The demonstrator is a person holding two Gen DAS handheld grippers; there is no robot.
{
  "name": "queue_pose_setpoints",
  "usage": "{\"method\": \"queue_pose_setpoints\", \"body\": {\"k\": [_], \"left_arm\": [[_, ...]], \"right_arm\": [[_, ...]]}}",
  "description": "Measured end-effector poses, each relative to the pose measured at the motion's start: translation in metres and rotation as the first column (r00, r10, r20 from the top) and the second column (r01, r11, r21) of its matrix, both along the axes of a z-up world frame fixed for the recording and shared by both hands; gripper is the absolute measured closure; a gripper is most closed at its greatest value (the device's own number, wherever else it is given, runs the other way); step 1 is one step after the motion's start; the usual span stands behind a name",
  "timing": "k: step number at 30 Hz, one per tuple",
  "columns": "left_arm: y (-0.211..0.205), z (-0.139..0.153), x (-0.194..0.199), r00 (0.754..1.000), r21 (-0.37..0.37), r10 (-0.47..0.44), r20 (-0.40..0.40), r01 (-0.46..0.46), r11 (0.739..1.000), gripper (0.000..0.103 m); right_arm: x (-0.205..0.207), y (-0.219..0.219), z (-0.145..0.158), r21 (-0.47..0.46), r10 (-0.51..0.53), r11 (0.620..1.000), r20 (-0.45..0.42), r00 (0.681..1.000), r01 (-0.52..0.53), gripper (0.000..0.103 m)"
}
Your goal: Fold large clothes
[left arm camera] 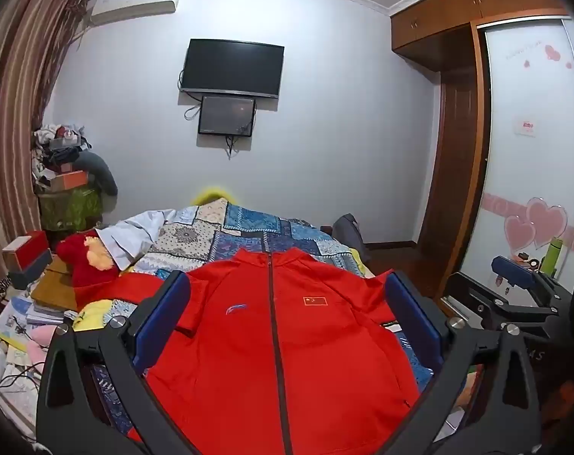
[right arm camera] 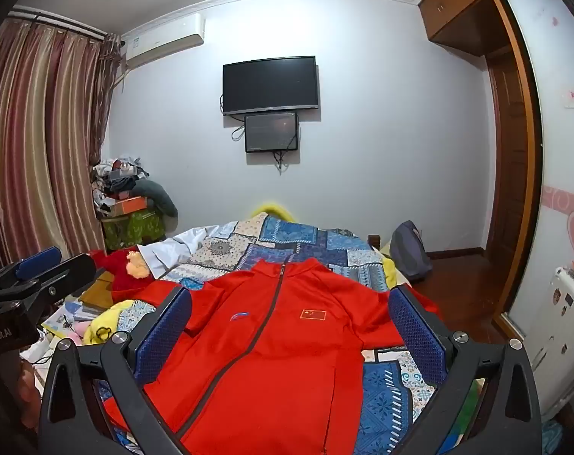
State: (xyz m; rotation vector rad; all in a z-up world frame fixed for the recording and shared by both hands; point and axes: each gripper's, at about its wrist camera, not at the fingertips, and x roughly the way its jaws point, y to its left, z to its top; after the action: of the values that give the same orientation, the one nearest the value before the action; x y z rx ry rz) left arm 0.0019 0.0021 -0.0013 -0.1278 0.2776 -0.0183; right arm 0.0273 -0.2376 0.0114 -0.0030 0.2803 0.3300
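The jacket's [left arm camera: 287, 341] hem runs off the bottom edge in both views, and gripper fingers [left arm camera: 165, 314] cover its sleeves. The chest logo [right arm camera: 239, 316] is too small to read. The quilt's [right arm camera: 287, 242] far edge hides a blurred yellow thing [right arm camera: 270, 206].

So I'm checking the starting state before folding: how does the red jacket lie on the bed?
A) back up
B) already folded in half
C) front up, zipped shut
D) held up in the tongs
C: the jacket lies spread flat, its zipper closed and both chest badges showing, with both tongs open above it.
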Motion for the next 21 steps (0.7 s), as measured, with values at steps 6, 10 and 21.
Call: {"method": "queue_pose_setpoints", "body": {"k": [6, 10, 21], "left_arm": [[0.007, -0.001, 0.004, 1.0, 0.017, 0.025, 0.007, -0.025, 1.0, 0.0], [0.014, -0.003, 0.009, 0.999, 0.019, 0.029, 0.015, -0.029, 0.999, 0.0], [-0.005, -0.003, 0.001, 0.999, 0.046, 0.027, 0.021, -0.028, 0.999, 0.0]], "right_arm": [[0.001, 0.001, 0.0, -0.001, 0.001, 1.0, -0.004, 1.0, -0.001, 0.0], [0.001, 0.0, 0.0, 0.002, 0.0, 1.0, -0.005, 1.0, 0.0, 0.0], [0.003, 0.002, -0.004, 0.0, 0.0, 1.0, -0.011, 1.0, 0.0, 0.0]]}}
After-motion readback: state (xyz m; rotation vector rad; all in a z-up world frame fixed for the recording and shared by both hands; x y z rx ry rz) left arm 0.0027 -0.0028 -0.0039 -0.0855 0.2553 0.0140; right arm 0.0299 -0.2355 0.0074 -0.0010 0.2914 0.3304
